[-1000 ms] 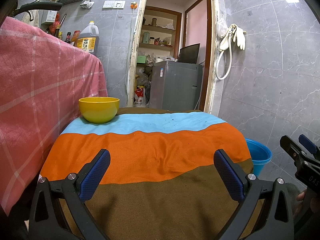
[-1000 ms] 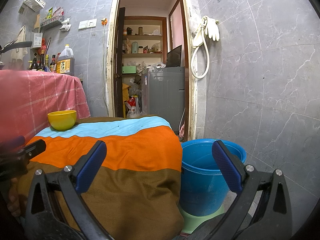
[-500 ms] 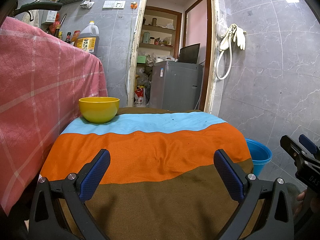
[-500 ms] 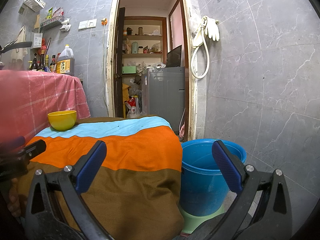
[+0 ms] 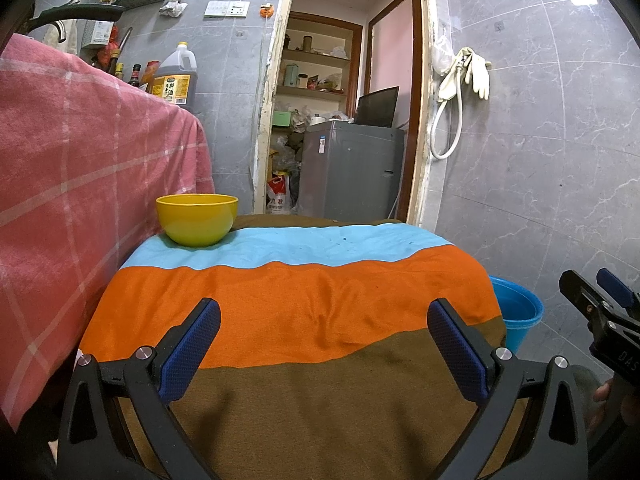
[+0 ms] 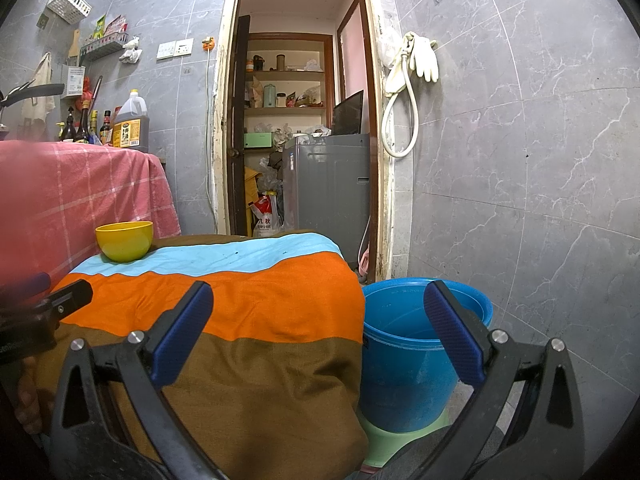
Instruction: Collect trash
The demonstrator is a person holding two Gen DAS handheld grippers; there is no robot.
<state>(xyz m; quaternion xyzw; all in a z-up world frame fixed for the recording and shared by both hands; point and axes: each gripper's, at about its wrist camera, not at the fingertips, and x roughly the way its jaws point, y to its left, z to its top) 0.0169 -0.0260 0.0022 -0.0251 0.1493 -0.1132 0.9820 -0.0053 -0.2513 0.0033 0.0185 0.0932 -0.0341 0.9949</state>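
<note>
A yellow bowl [image 5: 197, 219] stands at the far left corner of a table covered by a striped cloth [image 5: 296, 300]; it also shows in the right wrist view [image 6: 124, 241]. A blue bucket [image 6: 416, 344] stands on the floor right of the table, and its rim shows in the left wrist view [image 5: 518, 304]. My left gripper [image 5: 323, 324] is open and empty over the near part of the cloth. My right gripper [image 6: 318, 308] is open and empty at the table's right edge, beside the bucket. No loose trash shows on the cloth.
A higher surface under a pink checked cloth [image 5: 80, 168] borders the table on the left, with bottles [image 5: 176, 80] behind it. A doorway [image 5: 344, 120] with a grey appliance lies beyond. A tiled wall [image 5: 540, 160] stands to the right. The bucket sits on a green stool [image 6: 384, 440].
</note>
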